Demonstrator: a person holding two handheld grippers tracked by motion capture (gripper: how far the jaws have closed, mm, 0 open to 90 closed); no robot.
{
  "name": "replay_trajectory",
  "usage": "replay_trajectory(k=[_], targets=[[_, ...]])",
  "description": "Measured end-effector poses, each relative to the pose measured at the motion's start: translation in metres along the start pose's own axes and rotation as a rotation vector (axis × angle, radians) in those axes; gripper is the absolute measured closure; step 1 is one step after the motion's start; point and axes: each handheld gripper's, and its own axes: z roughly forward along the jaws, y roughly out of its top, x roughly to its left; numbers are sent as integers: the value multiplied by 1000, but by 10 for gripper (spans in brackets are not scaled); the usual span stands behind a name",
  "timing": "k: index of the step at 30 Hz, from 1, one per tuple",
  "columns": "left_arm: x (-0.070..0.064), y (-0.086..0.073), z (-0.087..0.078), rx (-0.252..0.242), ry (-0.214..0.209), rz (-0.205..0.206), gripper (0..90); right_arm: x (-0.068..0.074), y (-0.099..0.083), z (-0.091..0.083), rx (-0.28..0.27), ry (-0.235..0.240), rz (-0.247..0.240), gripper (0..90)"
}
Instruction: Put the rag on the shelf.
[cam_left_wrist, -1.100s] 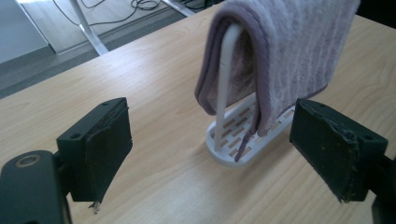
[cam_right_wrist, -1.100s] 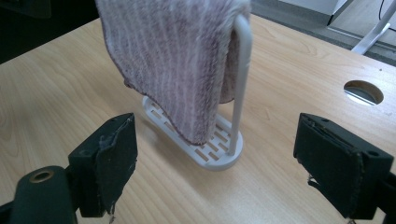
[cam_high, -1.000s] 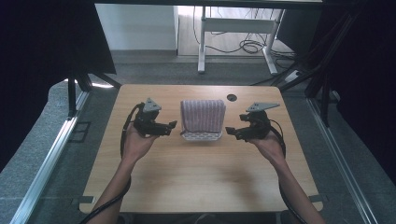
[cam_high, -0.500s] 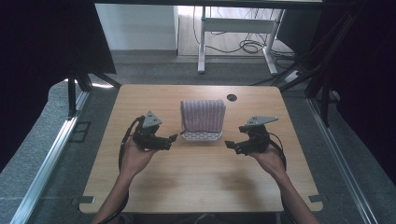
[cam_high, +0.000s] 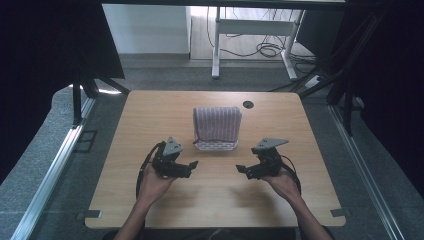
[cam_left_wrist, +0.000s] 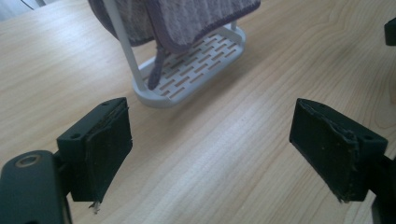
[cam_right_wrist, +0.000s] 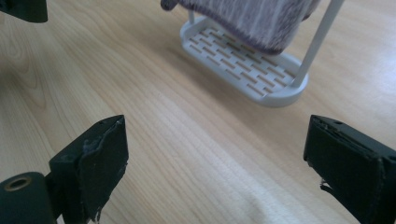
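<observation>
Both grippers have drawn back toward the person since a second ago: the left gripper (cam_high: 189, 168) and right gripper (cam_high: 243, 171) now sit over bare table (cam_high: 150, 115), clear of the white rack (cam_high: 216, 145) they flanked before. The striped towel (cam_high: 217, 123) hangs draped over that rack at mid-table. Each pair of jaws stands wide apart and holds nothing, so the draping looks finished and the hands are probably retiring
</observation>
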Motion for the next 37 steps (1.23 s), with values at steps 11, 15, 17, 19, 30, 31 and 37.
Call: replay_trajectory(k=[11, 15, 17, 19, 30, 31, 37], targets=[[-18, -23, 20, 31, -16, -1, 129, 7, -19, 19, 40, 8, -7, 82], [-25, -36, 29, 65, -15, -5, 129, 11, -27, 29, 67, 4, -23, 81], [-26, -38, 32, 73, -17, -8, 128, 11, -28, 31, 72, 0, -26, 79], [-28, -44, 36, 100, -14, -1, 128, 13, -32, 35, 87, -9, -40, 65], [-27, -55, 50, 170, -11, -45, 97, 18, -49, 49, 115, -24, -91, 0], [-27, -54, 50, 171, -10, -45, 97, 18, -49, 49, 116, -24, -89, 0], [-27, -55, 50, 171, -9, -44, 96, 18, -49, 49, 115, -24, -91, 0]])
